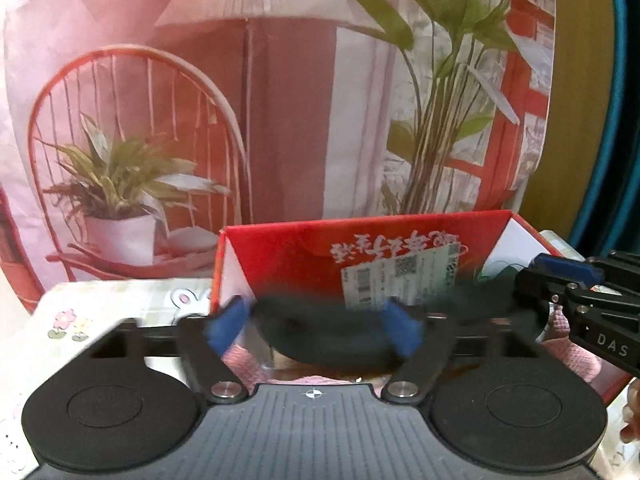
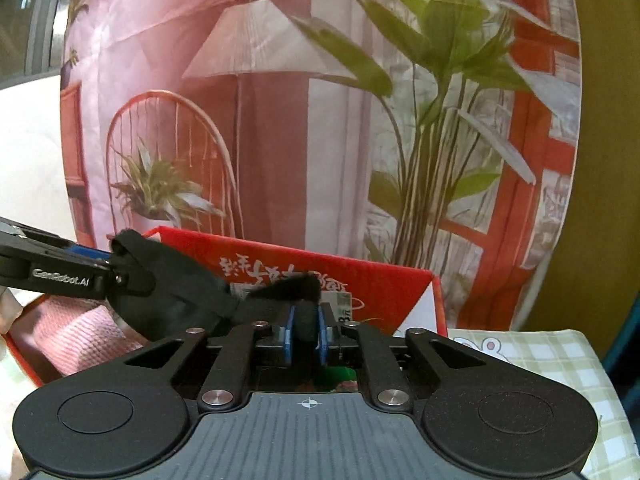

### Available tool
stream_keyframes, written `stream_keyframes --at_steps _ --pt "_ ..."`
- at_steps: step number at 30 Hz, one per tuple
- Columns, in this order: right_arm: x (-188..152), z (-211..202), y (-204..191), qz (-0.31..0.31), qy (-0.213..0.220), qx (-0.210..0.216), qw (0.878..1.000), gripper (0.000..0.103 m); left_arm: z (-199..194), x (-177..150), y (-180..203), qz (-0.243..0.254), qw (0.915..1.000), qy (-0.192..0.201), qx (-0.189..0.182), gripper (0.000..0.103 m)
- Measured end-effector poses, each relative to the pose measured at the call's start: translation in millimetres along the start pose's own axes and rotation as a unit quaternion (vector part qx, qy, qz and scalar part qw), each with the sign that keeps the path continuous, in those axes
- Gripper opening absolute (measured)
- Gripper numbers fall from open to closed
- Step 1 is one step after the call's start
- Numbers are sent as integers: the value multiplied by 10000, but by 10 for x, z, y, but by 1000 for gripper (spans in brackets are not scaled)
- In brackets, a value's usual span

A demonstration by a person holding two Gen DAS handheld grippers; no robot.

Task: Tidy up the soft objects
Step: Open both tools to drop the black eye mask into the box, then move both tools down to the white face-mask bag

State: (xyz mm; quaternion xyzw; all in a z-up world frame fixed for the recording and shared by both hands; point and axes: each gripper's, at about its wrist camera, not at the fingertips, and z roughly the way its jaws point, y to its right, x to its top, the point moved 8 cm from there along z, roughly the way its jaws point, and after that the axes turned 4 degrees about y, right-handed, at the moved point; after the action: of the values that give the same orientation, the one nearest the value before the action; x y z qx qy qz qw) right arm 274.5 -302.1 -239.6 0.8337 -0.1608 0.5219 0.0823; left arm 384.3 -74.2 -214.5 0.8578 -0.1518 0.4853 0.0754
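A black cloth (image 1: 324,334) hangs over an open red cardboard box (image 1: 360,226). My left gripper (image 1: 316,326) is open, with its blue pads (image 1: 230,322) wide apart on either side of the cloth's left end; that end looks blurred and loose. My right gripper (image 2: 306,338) is shut on the cloth's other end (image 2: 306,316), which fills the narrow gap between its pads. The cloth (image 2: 176,288) stretches left towards the left gripper (image 2: 116,266). A pink knitted item (image 2: 80,332) lies inside the red box (image 2: 320,258). The right gripper (image 1: 538,280) shows at the right edge.
A large pink printed bedding pack (image 1: 260,100) with chair, lamp and plant pictures stands directly behind the box. The box rests on a pale green checked cloth (image 2: 540,356) with cartoon prints. A yellow and teal surface (image 1: 592,120) lies at the far right.
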Motion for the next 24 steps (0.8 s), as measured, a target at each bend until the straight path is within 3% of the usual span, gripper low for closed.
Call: stream_keyframes --at_steps 1,3,10,12,24 --pt "-7 -2 7 -13 17 -44 10000 23 -21 2 -11 7 10000 45 30 89" --pt "-13 -29 30 -50 52 -170 9998 44 -39 15 -23 2 10000 34 38 95" --pt "-25 -246 46 -127 269 -253 9992 80 -290 0 -7 91 9998 133 135 103" --pt "-32 -344 26 -124 358 -234 9990 99 -381 -19 8 124 9997 140 158 103" --pt "-252 -1024 -69 407 613 -85 9972 103 -1123 -437 111 125 9996 157 198 103"
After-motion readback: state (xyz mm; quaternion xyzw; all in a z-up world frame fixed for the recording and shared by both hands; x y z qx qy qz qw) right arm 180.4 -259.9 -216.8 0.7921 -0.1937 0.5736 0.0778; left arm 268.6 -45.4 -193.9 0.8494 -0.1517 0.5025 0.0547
